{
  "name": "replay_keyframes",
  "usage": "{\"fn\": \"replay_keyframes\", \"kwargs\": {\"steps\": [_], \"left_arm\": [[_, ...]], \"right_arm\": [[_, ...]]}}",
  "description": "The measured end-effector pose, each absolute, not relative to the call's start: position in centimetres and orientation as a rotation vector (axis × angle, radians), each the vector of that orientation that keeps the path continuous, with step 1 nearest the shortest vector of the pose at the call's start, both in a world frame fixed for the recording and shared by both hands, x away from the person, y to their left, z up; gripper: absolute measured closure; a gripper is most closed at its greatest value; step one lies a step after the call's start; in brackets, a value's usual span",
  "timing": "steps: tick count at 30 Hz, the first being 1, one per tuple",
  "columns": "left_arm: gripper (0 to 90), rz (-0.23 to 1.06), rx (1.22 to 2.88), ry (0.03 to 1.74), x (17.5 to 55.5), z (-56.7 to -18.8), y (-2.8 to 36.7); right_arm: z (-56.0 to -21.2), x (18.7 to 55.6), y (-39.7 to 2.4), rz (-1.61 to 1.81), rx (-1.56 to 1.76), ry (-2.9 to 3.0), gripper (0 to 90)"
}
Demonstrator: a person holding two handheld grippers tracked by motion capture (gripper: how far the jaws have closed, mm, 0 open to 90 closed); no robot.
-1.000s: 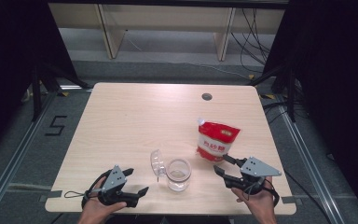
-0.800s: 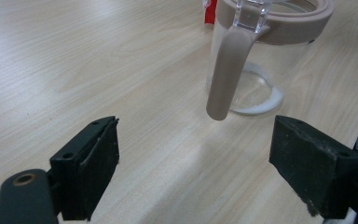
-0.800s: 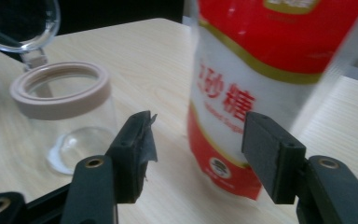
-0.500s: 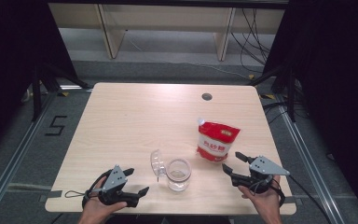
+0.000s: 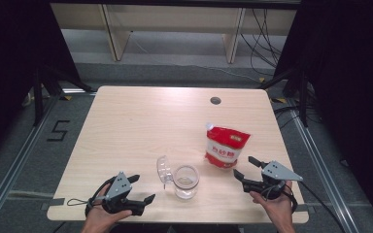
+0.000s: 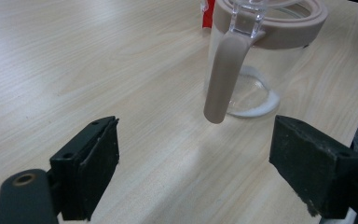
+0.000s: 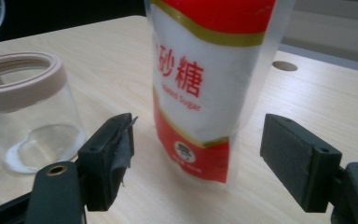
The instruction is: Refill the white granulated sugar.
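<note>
We see the red-and-white plastic sugar pouch [image 5: 226,147] upright beside the clear glass jar [image 5: 185,181], lid flipped open. Our right gripper [image 5: 245,169], jaws just spread, faces the ungrasped pouch; left gripper [image 5: 142,189] spread, idle. Apparently little sugar poured.

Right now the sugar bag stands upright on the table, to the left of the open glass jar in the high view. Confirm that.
Not quite: in the high view the sugar bag stands upright on the table to the right of the open glass jar, not the left. The rest holds.
</note>
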State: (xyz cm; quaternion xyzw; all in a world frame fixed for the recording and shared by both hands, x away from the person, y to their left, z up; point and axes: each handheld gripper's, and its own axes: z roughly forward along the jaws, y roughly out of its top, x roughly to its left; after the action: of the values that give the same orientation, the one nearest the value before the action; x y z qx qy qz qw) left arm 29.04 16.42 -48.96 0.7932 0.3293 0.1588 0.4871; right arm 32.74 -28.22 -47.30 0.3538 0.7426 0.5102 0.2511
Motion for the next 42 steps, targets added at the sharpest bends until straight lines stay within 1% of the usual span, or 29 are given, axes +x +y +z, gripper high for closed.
{"fn": "replay_keyframes", "kwargs": {"steps": [1,5,6,8,14,15,16,17,20,22,23,24,25,27,30,31,32,33,36,37,38,39,40,42], "left_arm": [[15.4,0.41,1.951,0.77,29.2,-48.9,16.6],[15.4,0.412,1.949,0.776,29.2,-48.9,16.7],[15.4,0.397,1.925,0.802,29.0,-49.0,16.5],[15.4,0.409,1.944,0.768,29.1,-49.0,16.7],[15.4,0.414,1.945,0.772,29.0,-49.0,16.7],[15.4,0.385,1.93,0.795,28.9,-49.0,16.6],[15.4,0.386,1.928,0.794,28.9,-49.0,16.5],[15.4,0.409,1.949,0.764,29.1,-49.0,16.7],[15.4,0.397,1.938,0.787,29.0,-49.1,16.6],[15.4,0.388,1.934,0.792,29.0,-49.1,16.5],[15.4,0.386,1.932,0.791,29.0,-49.1,16.5],[15.4,0.401,1.939,0.753,29.1,-49.0,16.6],[15.4,0.401,1.939,0.753,29.1,-49.0,16.6],[15.4,0.389,1.927,0.779,28.9,-49.0,16.4],[15.4,0.398,1.938,0.768,28.9,-49.0,16.5],[15.4,0.392,1.931,0.757,28.9,-49.0,16.4],[15.4,0.392,1.931,0.757,28.9,-49.0,16.4],[15.4,0.404,1.94,0.724,29.0,-49.0,16.4],[15.5,0.41,1.943,0.718,29.0,-48.9,16.5],[15.4,0.41,1.943,0.718,29.0,-48.9,16.5],[15.4,0.39,1.927,0.753,28.8,-49.0,16.4],[15.4,0.399,1.942,0.744,29.0,-49.0,16.4],[15.4,0.41,1.94,0.723,29.0,-49.0,16.4],[15.4,0.388,1.928,0.752,28.9,-49.0,16.3]], "right_arm": [[-47.3,32.9,-28.2,1.383,0.959,2.02,24.8],[-47.5,33.8,-28.2,1.373,0.979,2.036,21.3],[-47.5,33.8,-28.2,1.373,0.979,2.036,21.3],[-47.6,34.6,-28.2,1.387,0.962,2.032,19.8],[-47.6,36.1,-27.3,1.396,0.922,2.025,19.7],[-47.6,36.1,-27.3,1.396,0.922,2.025,19.7],[-47.7,36.5,-27.1,1.406,0.9,2.04,20.1],[-48.0,37.1,-26.8,1.422,0.913,2.042,22.3],[-48.2,37.5,-26.7,1.44,0.936,2.047,22.5],[-48.4,37.9,-26.5,1.441,0.922,2.045,24.5],[-48.5,38.2,-26.5,1.457,0.92,2.038,26.3],[-48.6,38.4,-26.3,1.51,0.917,2.043,33.4],[-48.6,38.4,-26.3,1.51,0.917,2.043,33.4],[-48.6,38.5,-26.2,1.502,0.863,2.064,37.2],[-48.5,38.4,-26.1,1.466,0.867,2.045,38.1],[-48.2,37.9,-25.7,1.448,0.935,2.052,39.3],[-48.2,37.9,-25.7,1.448,0.935,2.052,39.3],[-48.1,38.0,-25.7,1.428,0.905,2.062,39.7],[-47.8,37.0,-24.7,1.375,1.001,2.026,41.1],[-47.8,37.0,-24.7,1.375,1.001,2.026,41.1],[-47.8,36.9,-24.4,1.358,1.011,2.016,41.3],[-47.7,36.8,-24.3,1.336,0.991,2.02,41.6],[-47.6,36.4,-23.7,1.319,1.043,1.982,42.1],[-47.5,36.2,-23.4,1.309,1.078,1.975,42.4]]}}
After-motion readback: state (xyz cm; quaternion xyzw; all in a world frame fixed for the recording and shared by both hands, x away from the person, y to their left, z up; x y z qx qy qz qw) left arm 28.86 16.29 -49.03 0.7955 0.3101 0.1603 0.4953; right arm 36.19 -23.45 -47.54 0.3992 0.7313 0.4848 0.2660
